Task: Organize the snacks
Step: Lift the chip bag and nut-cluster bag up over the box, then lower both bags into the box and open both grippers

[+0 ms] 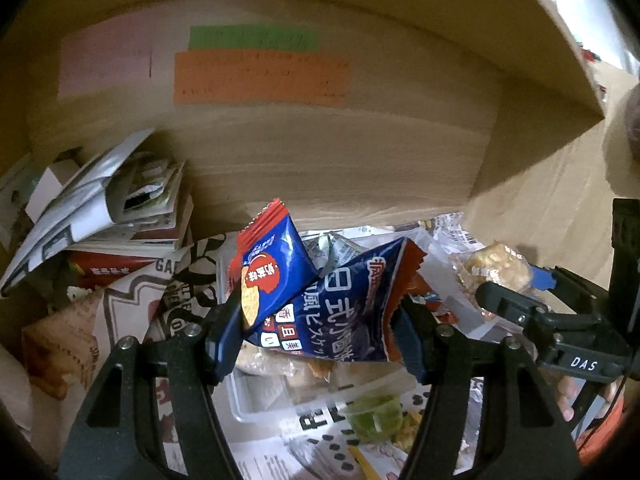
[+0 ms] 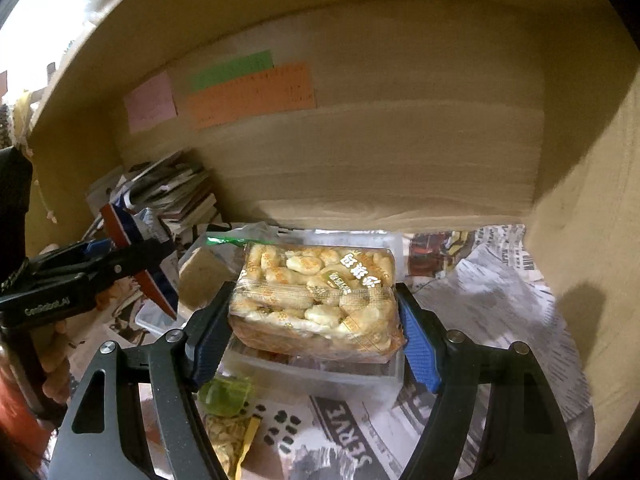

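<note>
Two grippers are loaded: the right gripper (image 2: 314,340) clamps a clear-wrapped pastry brick (image 2: 316,300), long axis spanning its jaws, directly above the clear plastic tray (image 2: 320,372); the left gripper (image 1: 316,340) pinches blue-and-red biscuit packets (image 1: 320,300) alongside.

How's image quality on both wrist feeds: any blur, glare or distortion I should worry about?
Left wrist view: dim and soft, strong fisheye bending; blue biscuit packets readable, sticky notes too blurred to read. Right wrist view: brighter, pastry pack sharp with slight wrapper sheen; blown-out daylight top left, a dark shadow on the right wall.
</note>
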`<state>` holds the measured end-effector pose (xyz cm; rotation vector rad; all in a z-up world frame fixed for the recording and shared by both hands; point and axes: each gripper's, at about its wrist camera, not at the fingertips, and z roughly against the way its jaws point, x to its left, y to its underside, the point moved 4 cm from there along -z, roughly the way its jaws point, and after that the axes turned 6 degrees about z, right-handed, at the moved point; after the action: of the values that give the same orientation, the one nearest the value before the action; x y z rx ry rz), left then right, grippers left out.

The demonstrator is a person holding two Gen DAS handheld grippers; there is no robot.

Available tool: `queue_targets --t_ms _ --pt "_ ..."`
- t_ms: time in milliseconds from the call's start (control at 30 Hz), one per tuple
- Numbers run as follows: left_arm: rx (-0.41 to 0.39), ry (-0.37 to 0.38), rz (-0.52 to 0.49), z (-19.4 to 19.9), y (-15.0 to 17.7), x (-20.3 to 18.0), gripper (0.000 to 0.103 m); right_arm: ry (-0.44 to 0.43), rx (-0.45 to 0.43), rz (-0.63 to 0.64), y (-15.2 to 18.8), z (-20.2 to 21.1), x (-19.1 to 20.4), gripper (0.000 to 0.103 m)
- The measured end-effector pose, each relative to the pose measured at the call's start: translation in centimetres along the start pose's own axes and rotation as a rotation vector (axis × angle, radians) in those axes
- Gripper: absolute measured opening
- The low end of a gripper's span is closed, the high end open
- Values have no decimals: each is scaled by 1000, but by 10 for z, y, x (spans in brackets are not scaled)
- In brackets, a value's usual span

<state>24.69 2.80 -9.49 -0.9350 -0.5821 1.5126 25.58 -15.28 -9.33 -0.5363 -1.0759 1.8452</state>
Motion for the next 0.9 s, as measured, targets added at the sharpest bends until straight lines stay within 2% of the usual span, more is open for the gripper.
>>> queue_targets --t_ms 233,467,667,900 --pt "45 -14 18 -28 -4 6 66 3 76 7 -1 -34 -2 73" --pt "40 -37 -7 -36 -6 2 69 8 119 17 -2 -55 -2 75" --pt "42 -29 -15 -32 -6 -2 75 16 110 29 -3 -50 1 78" --pt "15 -8 -3 -8 -5 -3 82 12 79 42 -1 -26 8 79"
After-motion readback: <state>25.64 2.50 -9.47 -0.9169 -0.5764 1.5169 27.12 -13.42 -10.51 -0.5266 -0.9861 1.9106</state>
